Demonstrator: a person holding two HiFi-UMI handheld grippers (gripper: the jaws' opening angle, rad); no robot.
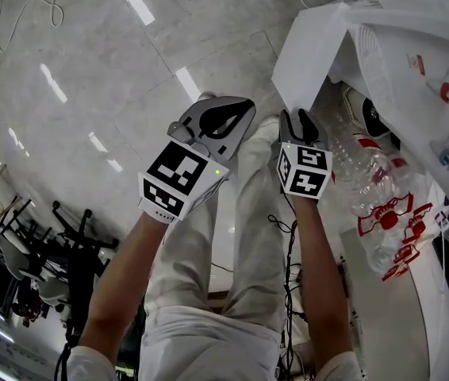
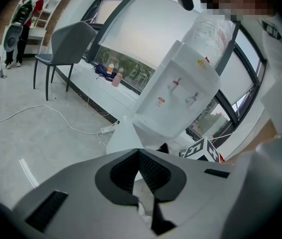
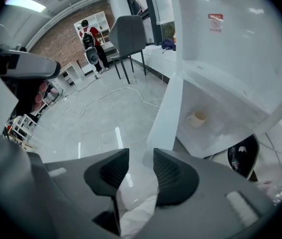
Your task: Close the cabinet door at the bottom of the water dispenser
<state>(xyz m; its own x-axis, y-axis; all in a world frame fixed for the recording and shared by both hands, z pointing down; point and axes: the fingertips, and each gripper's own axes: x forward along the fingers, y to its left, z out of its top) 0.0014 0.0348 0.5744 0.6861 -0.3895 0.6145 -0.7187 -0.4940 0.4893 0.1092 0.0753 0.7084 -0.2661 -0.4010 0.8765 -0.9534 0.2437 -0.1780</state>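
The white water dispenser (image 1: 415,70) stands at the right, with a clear jug (image 1: 367,173) on it. Its bottom cabinet door (image 1: 308,54) hangs open towards me. My right gripper (image 1: 298,116) is just below the door's free edge. In the right gripper view that gripper (image 3: 141,156) is open, and the door's edge (image 3: 163,113) runs down to the gap between its jaws; the pads do not press on it. A cup (image 3: 197,118) sits inside the cabinet. My left gripper (image 1: 223,105) hovers left of the door, shut and empty. Ahead of the left gripper (image 2: 139,153) stands the dispenser (image 2: 176,93).
White-trousered legs (image 1: 240,236) stand below the grippers. A cable (image 2: 41,113) lies on the glossy floor near a grey chair (image 2: 69,44). A person in red (image 3: 87,36) stands by shelves far off. Black frames (image 1: 50,252) crowd the lower left.
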